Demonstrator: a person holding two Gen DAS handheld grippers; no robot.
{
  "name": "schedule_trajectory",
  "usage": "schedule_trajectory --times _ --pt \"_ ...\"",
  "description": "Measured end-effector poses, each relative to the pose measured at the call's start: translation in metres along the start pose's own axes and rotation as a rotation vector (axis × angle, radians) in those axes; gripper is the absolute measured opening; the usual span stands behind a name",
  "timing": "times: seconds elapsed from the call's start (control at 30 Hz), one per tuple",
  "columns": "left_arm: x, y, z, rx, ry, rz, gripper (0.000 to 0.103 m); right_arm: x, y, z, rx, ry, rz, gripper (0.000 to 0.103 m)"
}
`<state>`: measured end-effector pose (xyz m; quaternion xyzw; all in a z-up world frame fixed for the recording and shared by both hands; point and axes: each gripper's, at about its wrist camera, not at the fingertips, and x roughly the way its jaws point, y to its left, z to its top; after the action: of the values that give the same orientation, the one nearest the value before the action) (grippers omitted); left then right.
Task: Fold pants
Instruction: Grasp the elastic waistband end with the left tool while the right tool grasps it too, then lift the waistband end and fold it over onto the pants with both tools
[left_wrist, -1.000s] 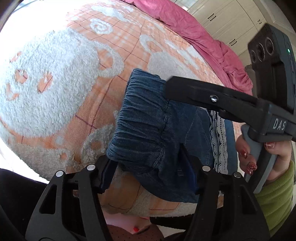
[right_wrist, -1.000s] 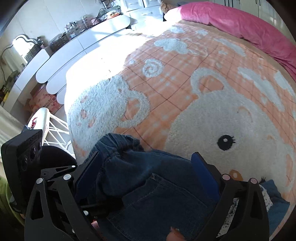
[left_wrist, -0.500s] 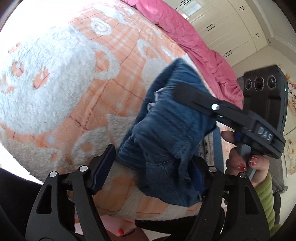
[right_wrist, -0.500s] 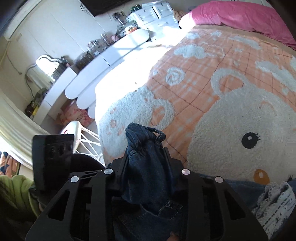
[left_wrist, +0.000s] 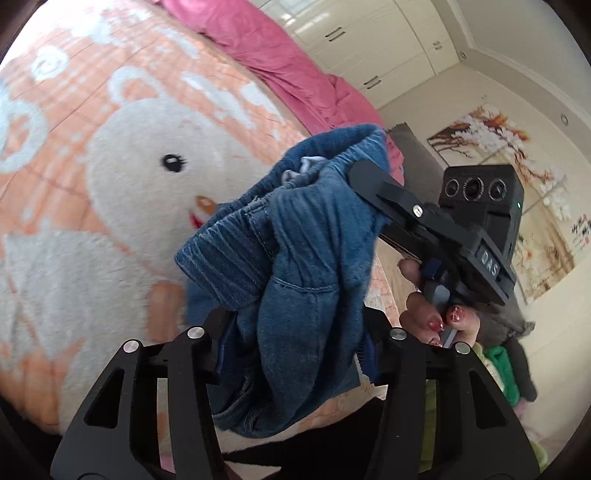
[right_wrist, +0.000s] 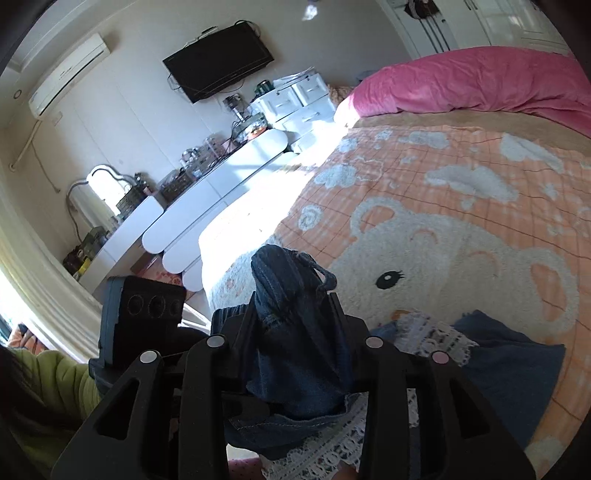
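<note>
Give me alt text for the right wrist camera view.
The right claw is shut on a bunched fold of dark blue jeans, above an orange bear-print blanket. A pink duvet lies beyond.

Pads of left gripper (left_wrist: 295, 328) buried under bunched pants (left_wrist: 295, 266); pant legs cut off by lower frame edge; bedspread (left_wrist: 92, 177) blurred.

Left gripper (left_wrist: 291, 325), at the lower centre of the left wrist view, has just been closing; its jaws clamp a bunched fold of the pants (left_wrist: 295, 258). Right gripper (right_wrist: 295, 314), at the lower centre of its own view, has its jaws pinched on a raised fold. A hand (left_wrist: 432, 314) at right holds its handle.
</note>
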<state>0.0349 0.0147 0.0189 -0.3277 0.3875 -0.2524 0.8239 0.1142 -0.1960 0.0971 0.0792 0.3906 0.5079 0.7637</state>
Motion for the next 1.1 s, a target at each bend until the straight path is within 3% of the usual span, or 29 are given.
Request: schedule_trajectory --times 0.07,0.1,0.13,0.23,0.33,0.4,0.47,0.57,0.63,0.73,0.8,0.9,1.03,1.1 --pt "0.008 -0.015 -0.006 0.055 0.006 -0.038 0.05 -0.014 -0.011 -0.003 0.038 -0.033 -0.021 0.043" --pt "0.014 -0.019 -0.01 0.078 0.028 -0.066 0.055 -0.025 -0.02 -0.007 0.074 -0.052 -0.04 0.059" --pt "0.021 -0.024 -0.016 0.112 0.079 -0.121 0.06 -0.034 -0.029 -0.012 0.114 -0.076 -0.061 0.066" --pt "0.023 -0.026 -0.029 0.154 0.13 -0.197 0.06 -0.064 -0.052 -0.034 0.216 -0.135 -0.122 0.071" --pt "0.012 -0.024 -0.028 0.17 0.08 -0.148 0.06 -0.081 -0.062 -0.059 0.264 -0.135 -0.25 0.071" --pt "0.007 -0.028 -0.027 0.226 0.027 -0.008 0.059 -0.085 -0.06 -0.076 0.263 -0.129 -0.302 0.071" --pt "0.015 -0.037 -0.032 0.29 0.02 0.104 0.046 -0.082 -0.051 -0.084 0.247 -0.115 -0.343 0.074" --pt "0.032 -0.047 -0.045 0.384 0.066 0.161 0.03 -0.071 -0.033 -0.091 0.222 -0.087 -0.346 0.075" --pt "0.039 -0.046 -0.052 0.456 0.107 0.175 0.025 -0.056 -0.026 -0.095 0.201 -0.032 -0.366 0.075" --pt "0.052 -0.046 -0.068 0.553 0.157 0.251 0.025 -0.04 -0.024 -0.112 0.115 0.08 -0.512 0.074" --pt "0.051 -0.042 -0.077 0.58 0.165 0.253 0.025 -0.035 -0.034 -0.126 0.121 0.139 -0.555 0.075" --pt "0.048 -0.038 -0.074 0.567 0.164 0.228 0.025 -0.042 -0.036 -0.131 0.152 0.114 -0.506 0.076" --pt "0.037 -0.04 -0.071 0.538 0.123 0.205 0.027 -0.063 -0.019 -0.102 0.108 0.008 -0.425 0.076" --pt "0.031 -0.042 -0.068 0.532 0.091 0.194 0.027 -0.059 -0.024 -0.08 0.104 0.011 -0.407 0.075"
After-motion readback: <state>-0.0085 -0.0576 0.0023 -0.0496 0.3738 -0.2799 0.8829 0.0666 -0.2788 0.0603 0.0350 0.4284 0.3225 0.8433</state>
